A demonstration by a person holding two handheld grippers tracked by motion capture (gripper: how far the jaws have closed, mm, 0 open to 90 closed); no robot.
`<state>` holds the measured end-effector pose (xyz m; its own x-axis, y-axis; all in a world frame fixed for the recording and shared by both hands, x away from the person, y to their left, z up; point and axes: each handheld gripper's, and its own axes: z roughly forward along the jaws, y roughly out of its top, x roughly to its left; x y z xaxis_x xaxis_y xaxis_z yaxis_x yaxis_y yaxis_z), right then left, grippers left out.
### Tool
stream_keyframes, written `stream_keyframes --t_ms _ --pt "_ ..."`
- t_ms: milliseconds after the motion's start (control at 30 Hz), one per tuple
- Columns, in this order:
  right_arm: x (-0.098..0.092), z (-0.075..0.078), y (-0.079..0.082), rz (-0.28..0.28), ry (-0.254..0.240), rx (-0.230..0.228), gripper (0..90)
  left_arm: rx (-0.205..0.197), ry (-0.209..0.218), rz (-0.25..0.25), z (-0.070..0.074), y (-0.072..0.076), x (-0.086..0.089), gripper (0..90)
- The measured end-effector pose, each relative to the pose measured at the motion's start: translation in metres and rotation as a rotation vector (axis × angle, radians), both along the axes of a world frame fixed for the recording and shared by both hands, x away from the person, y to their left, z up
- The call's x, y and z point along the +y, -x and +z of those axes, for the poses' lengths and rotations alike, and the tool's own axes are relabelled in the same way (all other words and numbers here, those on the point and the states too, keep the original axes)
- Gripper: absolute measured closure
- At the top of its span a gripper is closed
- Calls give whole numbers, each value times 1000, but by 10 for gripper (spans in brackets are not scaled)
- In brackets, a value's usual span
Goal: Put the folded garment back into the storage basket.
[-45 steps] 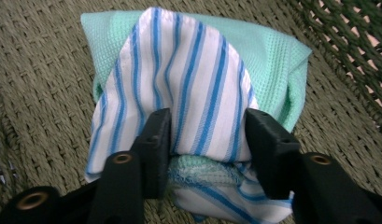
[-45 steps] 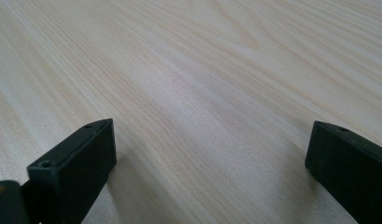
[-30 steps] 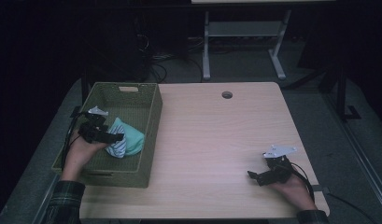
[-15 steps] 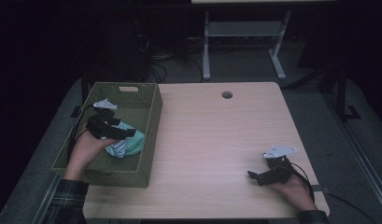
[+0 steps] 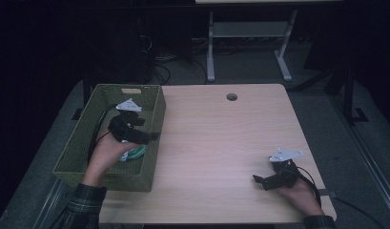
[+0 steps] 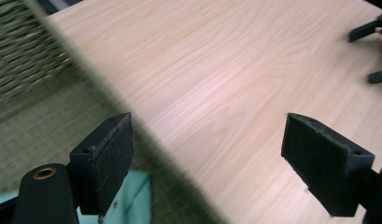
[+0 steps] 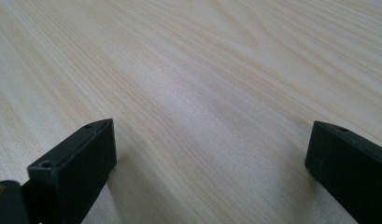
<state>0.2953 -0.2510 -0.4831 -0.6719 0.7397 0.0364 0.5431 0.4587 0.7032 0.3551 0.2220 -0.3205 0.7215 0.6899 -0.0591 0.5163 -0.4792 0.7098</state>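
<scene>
High view: a crumpled teal cloth (image 5: 134, 152) lies on the floor of a green woven basket (image 5: 78, 148) that sits along the tabletop's left edge. Little of the cloth shows, a soft pale-green bunch under the person's left hand. The left gripper (image 5: 144, 136) hangs inside the basket just above the cloth, its tip at the basket's right wall; cloth and jaws look apart. The right gripper (image 5: 260, 180) rests near the tabletop's near right corner, well apart from the basket. The wooden tabletop (image 5: 221, 143) has a round hole by its far edge; beyond it the room is dark, with a grey floor, cables and a white table frame.

Left gripper view: the left gripper (image 6: 207, 149) stands wide open with nothing between its pads. A teal corner of the cloth (image 6: 135, 196) shows below the left jaw, over the basket's weave (image 6: 25, 60), blurred.

Right gripper view: the right gripper (image 7: 207, 163) is spread wide and empty over bare pale wood (image 7: 202, 70).
</scene>
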Motion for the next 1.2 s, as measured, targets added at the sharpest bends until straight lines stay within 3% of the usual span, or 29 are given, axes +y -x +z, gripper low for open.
stream_keyframes --t_ms 300,567,1200 --pt "0 0 0 2 0 0 17 -24 33 -68 -3 6 -37 168" --pt "0 0 0 1 0 0 17 -24 22 -121 -16 11 -70 169" --pt "0 0 0 3 0 0 17 11 -14 -182 -78 21 -124 168"
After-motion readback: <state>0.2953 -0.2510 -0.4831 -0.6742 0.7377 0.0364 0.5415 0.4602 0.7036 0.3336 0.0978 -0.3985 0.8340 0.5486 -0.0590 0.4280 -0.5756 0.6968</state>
